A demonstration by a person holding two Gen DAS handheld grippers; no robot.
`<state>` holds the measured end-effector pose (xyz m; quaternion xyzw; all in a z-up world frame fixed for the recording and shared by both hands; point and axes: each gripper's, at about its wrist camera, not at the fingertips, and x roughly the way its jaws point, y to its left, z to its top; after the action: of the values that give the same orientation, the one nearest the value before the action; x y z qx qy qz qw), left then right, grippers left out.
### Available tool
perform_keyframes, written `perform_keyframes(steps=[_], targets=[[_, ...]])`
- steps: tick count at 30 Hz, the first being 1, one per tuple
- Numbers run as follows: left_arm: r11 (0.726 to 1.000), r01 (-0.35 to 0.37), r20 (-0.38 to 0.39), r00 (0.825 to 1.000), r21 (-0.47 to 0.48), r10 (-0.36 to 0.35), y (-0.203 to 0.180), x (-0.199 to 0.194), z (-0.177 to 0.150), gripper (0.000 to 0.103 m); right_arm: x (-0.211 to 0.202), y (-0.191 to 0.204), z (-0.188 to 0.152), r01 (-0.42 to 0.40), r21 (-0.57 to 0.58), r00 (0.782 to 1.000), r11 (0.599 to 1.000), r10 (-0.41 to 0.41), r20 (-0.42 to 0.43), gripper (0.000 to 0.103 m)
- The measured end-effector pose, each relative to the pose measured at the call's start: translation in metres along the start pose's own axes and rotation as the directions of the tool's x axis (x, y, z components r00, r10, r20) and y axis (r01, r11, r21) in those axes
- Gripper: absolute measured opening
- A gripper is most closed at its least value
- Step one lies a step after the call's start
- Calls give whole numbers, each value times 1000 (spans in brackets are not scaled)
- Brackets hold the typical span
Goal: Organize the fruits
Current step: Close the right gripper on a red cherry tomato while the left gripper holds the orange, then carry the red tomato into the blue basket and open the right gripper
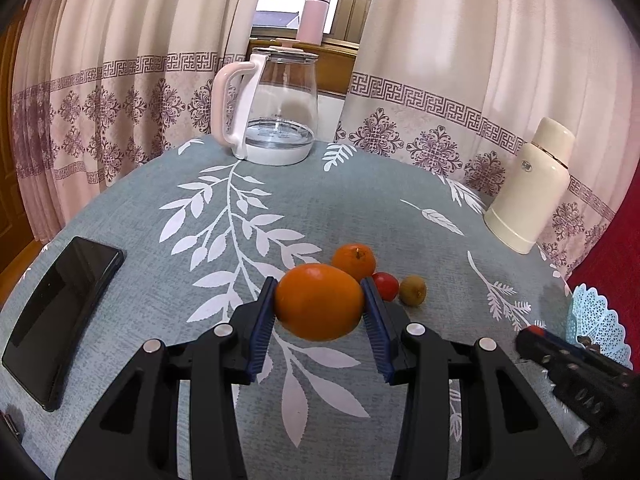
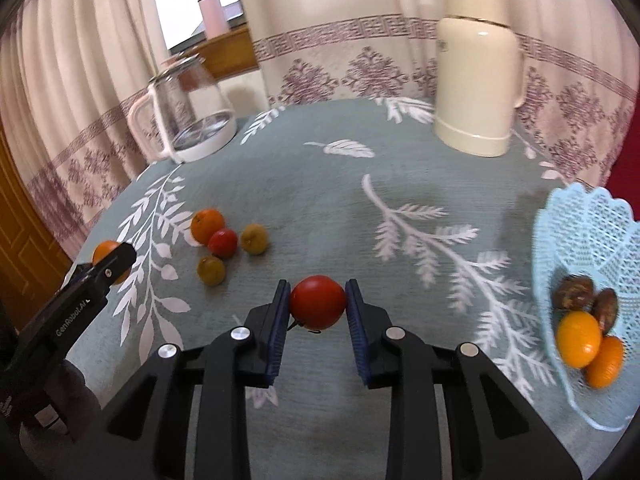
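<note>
A: What do the two grippers hold?

B: The left gripper (image 1: 319,304) clamps a smooth, round orange (image 1: 319,301) between its ribbed blue pads (image 1: 262,322), lifted off the cloth. The right gripper (image 2: 318,303) is closed on a glossy red tomato (image 2: 317,302), also clear of the table.

A: And the rest of the fruit?

B: A loose cluster lies on the grey leaf-printed tablecloth (image 2: 320,200): a smaller orange (image 2: 207,225), a second tomato (image 2: 222,242) touching it, and two dull yellow-green fruits (image 2: 253,238) beside them. The pale blue lattice basket (image 2: 592,216) at the right edge holds two orange fruits and two brown ones.

A: Anything nearby?

B: A glass kettle (image 1: 276,108) with a pink handle, a cream thermos (image 1: 528,188), and a black phone (image 1: 60,316) lying flat at the left. Nothing sits between the right gripper and the basket.
</note>
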<state>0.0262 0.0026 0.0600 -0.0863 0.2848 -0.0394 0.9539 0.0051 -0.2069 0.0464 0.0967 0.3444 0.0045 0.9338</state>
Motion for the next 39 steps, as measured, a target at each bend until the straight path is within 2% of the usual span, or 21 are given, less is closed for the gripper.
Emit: perform_keyframes(steps=[7,15,28,37,39], targets=[[1000,0,1,1000,1,0,-1,-1,0,44,-31,-30,3,41,63,997,997,-44,56,28],[1000,6,1,1000,6,-6,-2,-1,0,44,-64,-74,0,125,144,985,982,-140,98,28],[1000,7,1,1000,8,-7,-3,-2,-1,43,-106,-155,-23,293,297,938,909,-334,96,28],[1000,6,1,1000,9,-6,-3,-2,-1,44,-114,-176,-28,342,340,915,876,-393,91,30],[1000,7,1,1000,8,-7,-3,-2,-1,43,-115,-179,-29,342,351,914,872,-395,91,33]])
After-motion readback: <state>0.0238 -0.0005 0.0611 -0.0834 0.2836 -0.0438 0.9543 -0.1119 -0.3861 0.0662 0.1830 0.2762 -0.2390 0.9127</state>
